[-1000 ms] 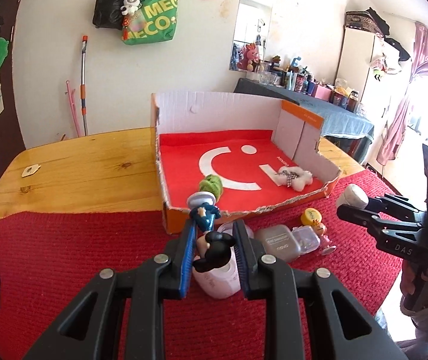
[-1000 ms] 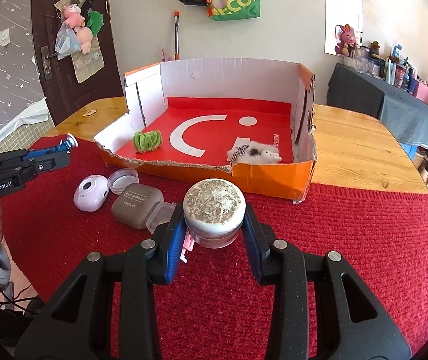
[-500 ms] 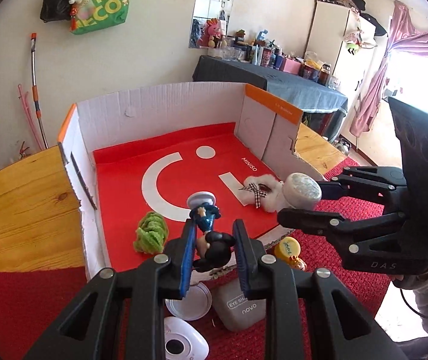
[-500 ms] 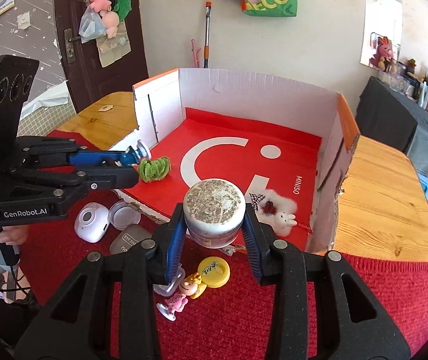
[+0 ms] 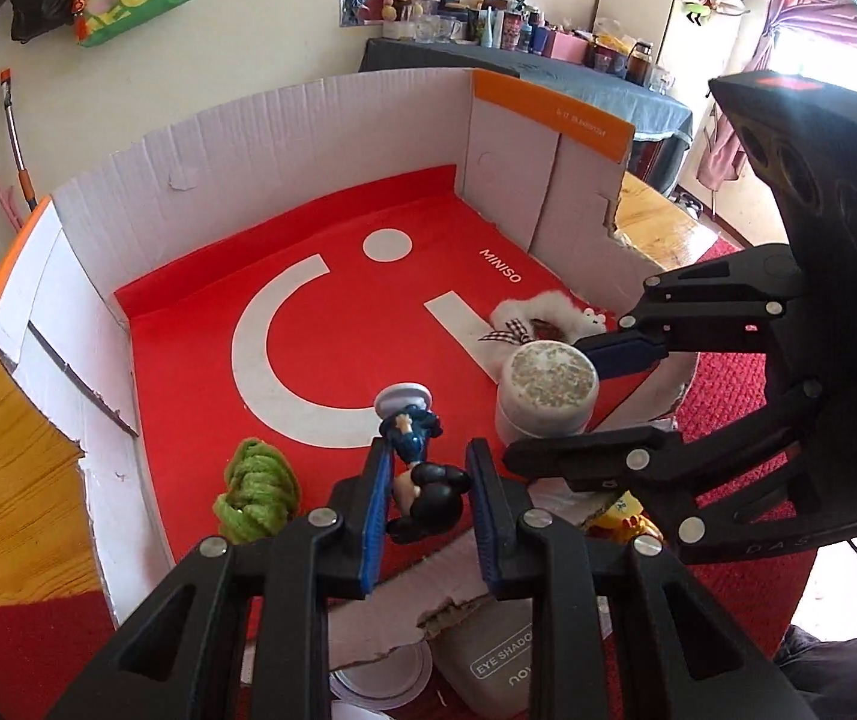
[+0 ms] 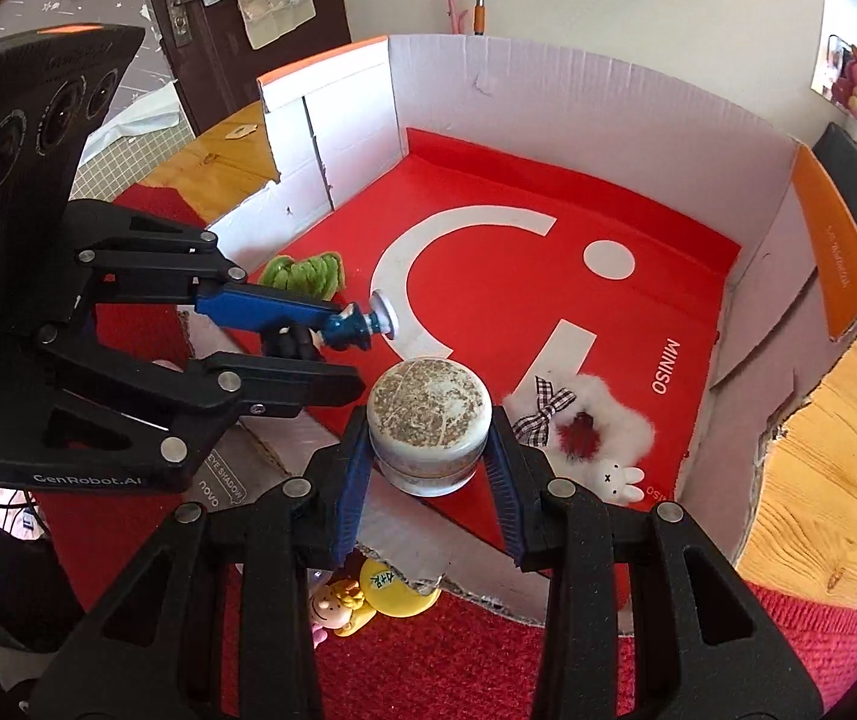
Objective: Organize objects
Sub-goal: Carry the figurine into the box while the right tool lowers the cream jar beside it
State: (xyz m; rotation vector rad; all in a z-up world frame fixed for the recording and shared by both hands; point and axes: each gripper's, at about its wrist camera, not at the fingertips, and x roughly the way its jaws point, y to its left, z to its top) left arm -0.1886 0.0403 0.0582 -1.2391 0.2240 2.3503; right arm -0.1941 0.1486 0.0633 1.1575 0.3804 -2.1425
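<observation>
Both grippers hang over the near edge of the cardboard box, angled down at its red floor; left gripper is clamped on a small cartoon figurine, held sideways with its round white base pointing ahead; right gripper is clamped on a squat round jar with a speckled lid, held upright. Already in the box: a green scrunchie near the left wall, a white fluffy bow ornament toward the right. Not yet boxed, on the red cloth just outside the torn front wall: an eye shadow case, a yellow figure charm, a clear round lid.

Risks, as I judge them: the two tools sit very close, so releasing together could knock fingers or nudge the jar; the figurine let go sideways will probably topple and roll toward the scrunchie; the jar dropped from height may bounce or land on the fluffy ornament; the ragged front wall could catch a finger on withdrawal.
</observation>
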